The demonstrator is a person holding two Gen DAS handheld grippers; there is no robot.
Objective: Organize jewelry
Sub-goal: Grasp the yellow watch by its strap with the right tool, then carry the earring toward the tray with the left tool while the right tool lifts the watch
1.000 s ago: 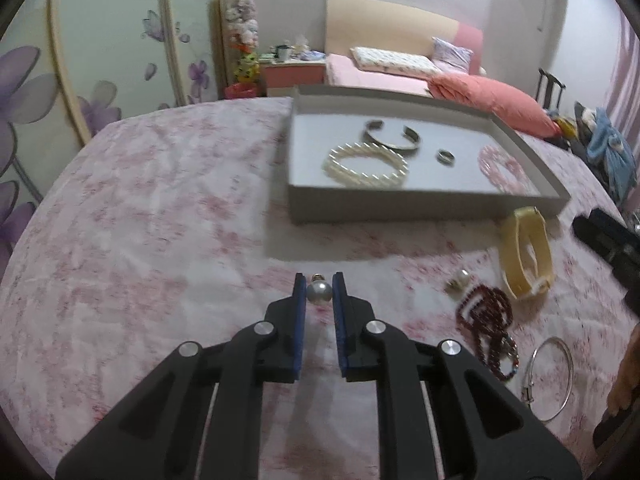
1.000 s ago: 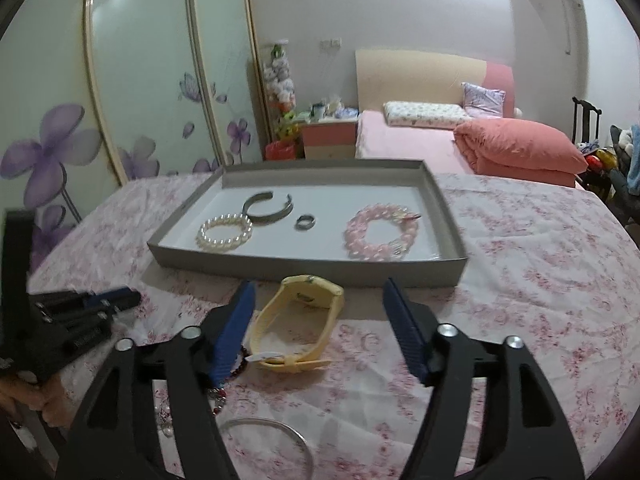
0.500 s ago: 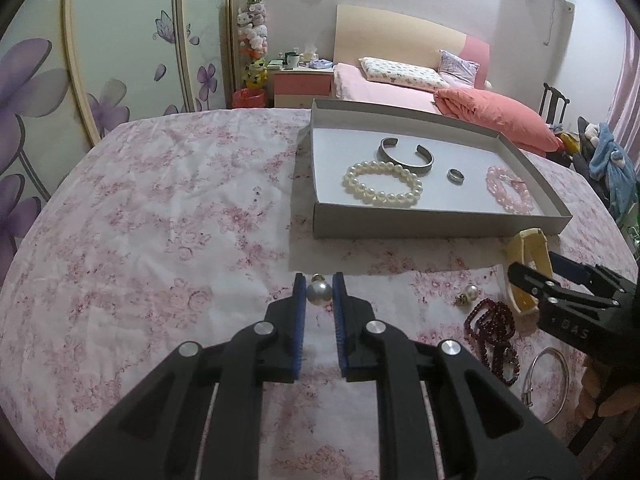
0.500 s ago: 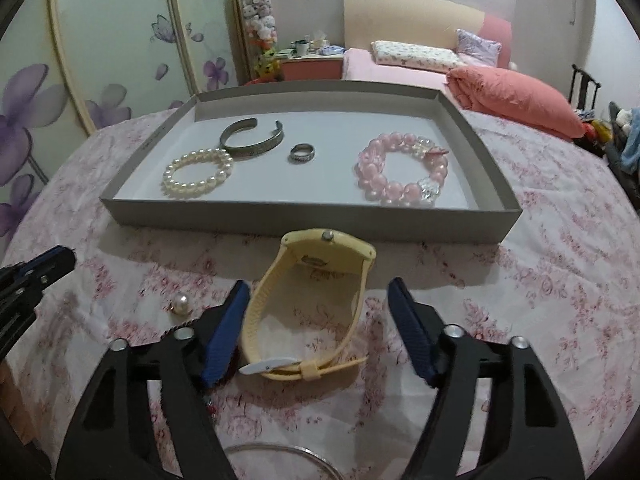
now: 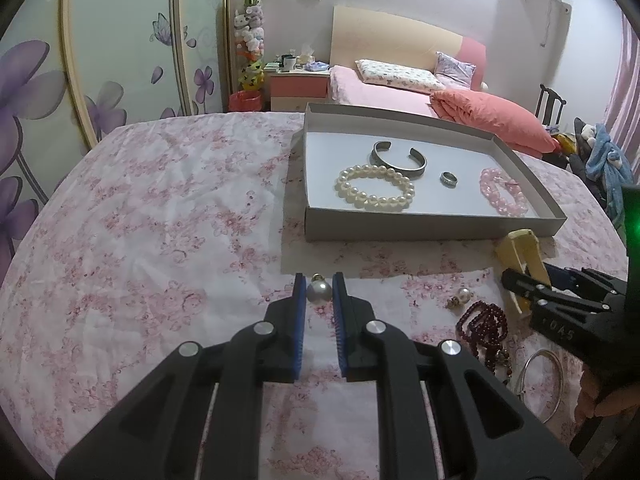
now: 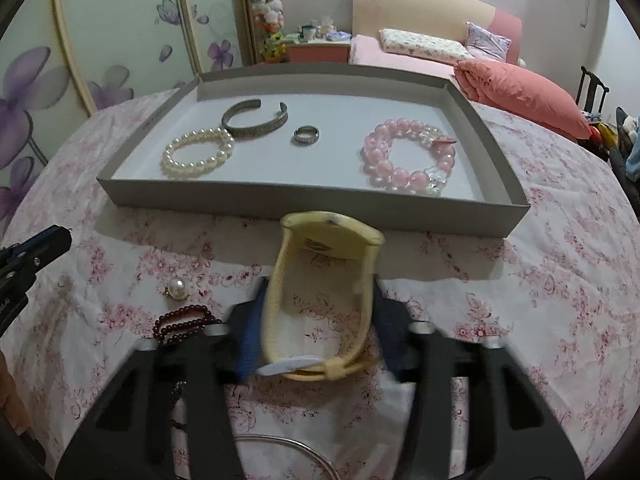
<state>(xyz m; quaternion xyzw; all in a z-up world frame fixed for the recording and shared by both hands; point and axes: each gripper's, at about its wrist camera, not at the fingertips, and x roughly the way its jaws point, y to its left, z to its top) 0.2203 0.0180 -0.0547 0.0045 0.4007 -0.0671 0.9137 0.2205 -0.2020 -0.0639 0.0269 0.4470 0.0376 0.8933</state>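
A pink floral cloth covers the tabletop, in a bedroom with a pink bed, a salmon quilt, wardrobe doors painted with purple flowers and a nightstand. On the cloth sits a shallow grey tray holding a white pearl bracelet, a metal cuff, a ring and a pink bead bracelet. Just in front of the tray's near wall lies a pale yellow watch, its strap looped and standing on edge; the right gripper has just been closing around it, blue fingers on both sides of the strap and seemingly touching it, though blur hides the contact. The left gripper has its fingers pinched on a pearl earring, held above the cloth. A second pearl earring and a dark red bead string lie left of the watch, the string partly covered by the right gripper. A thin silver bangle shows only in part. A hand is cut off at the edge.
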